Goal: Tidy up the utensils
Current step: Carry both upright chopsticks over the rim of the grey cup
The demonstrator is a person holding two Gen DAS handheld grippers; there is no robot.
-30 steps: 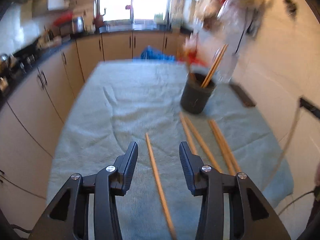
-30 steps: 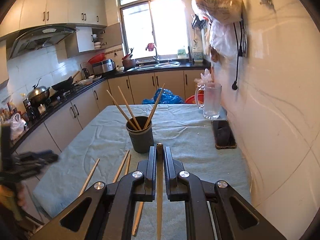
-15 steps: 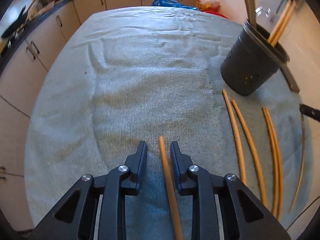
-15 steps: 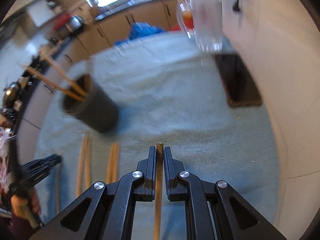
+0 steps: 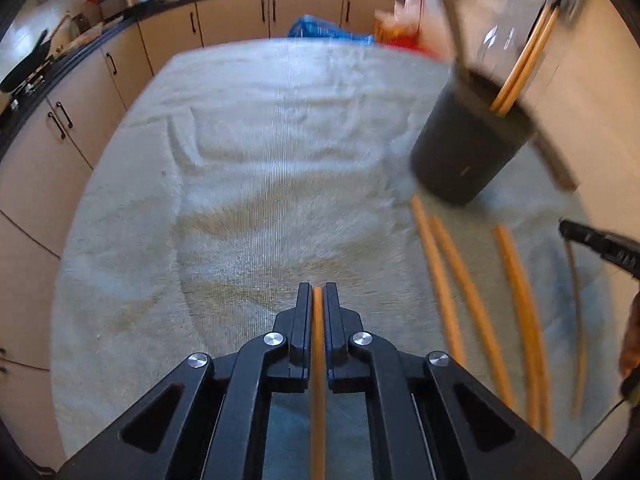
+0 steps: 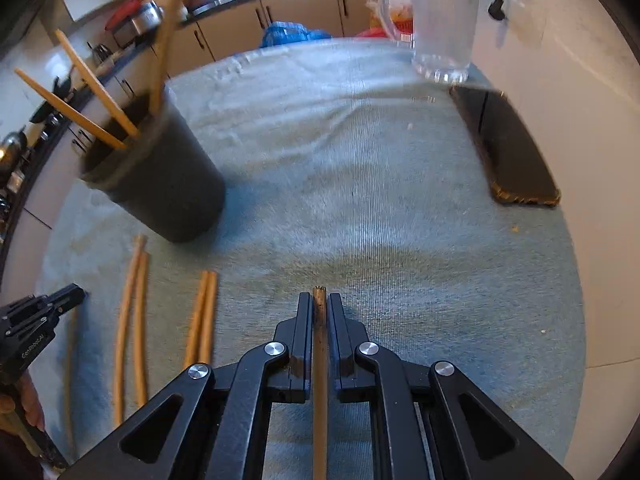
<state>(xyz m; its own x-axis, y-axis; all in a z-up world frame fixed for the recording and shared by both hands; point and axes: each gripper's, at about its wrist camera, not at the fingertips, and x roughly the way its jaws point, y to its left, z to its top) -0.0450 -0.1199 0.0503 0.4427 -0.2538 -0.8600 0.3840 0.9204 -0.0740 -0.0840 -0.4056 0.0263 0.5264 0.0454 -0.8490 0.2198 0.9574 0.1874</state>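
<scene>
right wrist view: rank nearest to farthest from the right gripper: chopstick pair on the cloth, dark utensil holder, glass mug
From the right gripper:
1. Chopstick pair, lying on the cloth just to its left.
2. Dark utensil holder, farther back on the left, chopsticks standing in it.
3. Glass mug, at the far right end by the wall.

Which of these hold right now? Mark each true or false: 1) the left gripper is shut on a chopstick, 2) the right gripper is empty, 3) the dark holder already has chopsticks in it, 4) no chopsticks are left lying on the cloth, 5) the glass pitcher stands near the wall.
1) True. The left gripper is shut on a chopstick.
2) False. The right gripper is shut on a darker chopstick.
3) True. The dark holder has chopsticks standing in it.
4) False. Several loose chopsticks lie on the cloth near the holder.
5) True. The glass pitcher stands at the far end beside the wall.
</scene>
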